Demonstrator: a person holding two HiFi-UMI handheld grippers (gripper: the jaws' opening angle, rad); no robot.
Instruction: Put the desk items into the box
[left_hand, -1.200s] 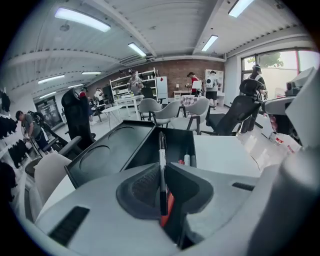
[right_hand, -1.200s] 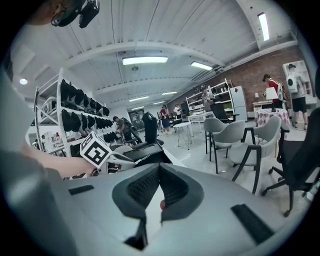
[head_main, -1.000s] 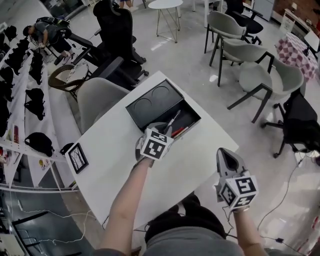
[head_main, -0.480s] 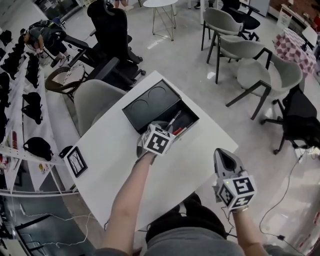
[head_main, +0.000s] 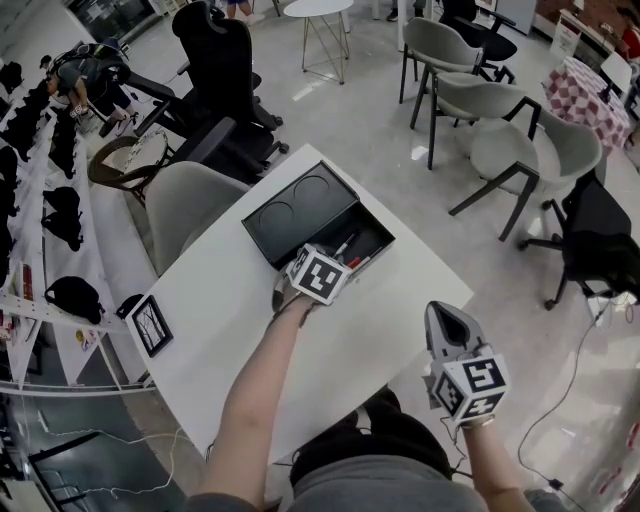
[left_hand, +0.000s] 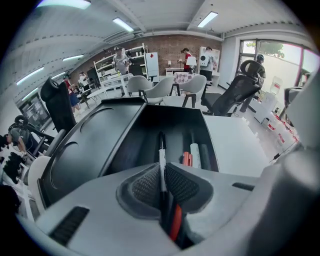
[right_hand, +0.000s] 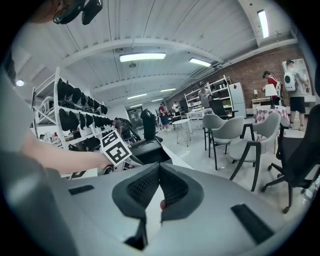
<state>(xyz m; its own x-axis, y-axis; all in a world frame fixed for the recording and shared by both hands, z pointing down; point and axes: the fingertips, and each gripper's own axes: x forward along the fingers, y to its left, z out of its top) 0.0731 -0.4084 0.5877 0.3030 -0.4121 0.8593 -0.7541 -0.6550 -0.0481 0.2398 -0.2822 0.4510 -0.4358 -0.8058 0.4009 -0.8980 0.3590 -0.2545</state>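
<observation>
An open black box (head_main: 300, 205) lies at the far side of the white table (head_main: 220, 300), lid tray to the left, deep compartment (head_main: 368, 240) to the right. My left gripper (head_main: 330, 262) hangs over the compartment's near edge, shut on a black-and-white marker pen (left_hand: 161, 159) that points down into the box (left_hand: 120, 145). An orange pen (left_hand: 186, 159) and a white pen (left_hand: 195, 155) lie on the compartment floor. My right gripper (head_main: 444, 314) is held off the table's near right corner; its jaws meet at the tips (right_hand: 159, 169) with nothing between them.
A small black-framed picture (head_main: 152, 325) stands near the table's left edge. A grey chair (head_main: 190, 195) sits behind the table, black office chairs further back. Grey chairs (head_main: 500, 130) stand on the floor to the right.
My left gripper has sunk toward the box with the marker pen, whose tip is now lower inside the compartment. The right gripper has kept still.
</observation>
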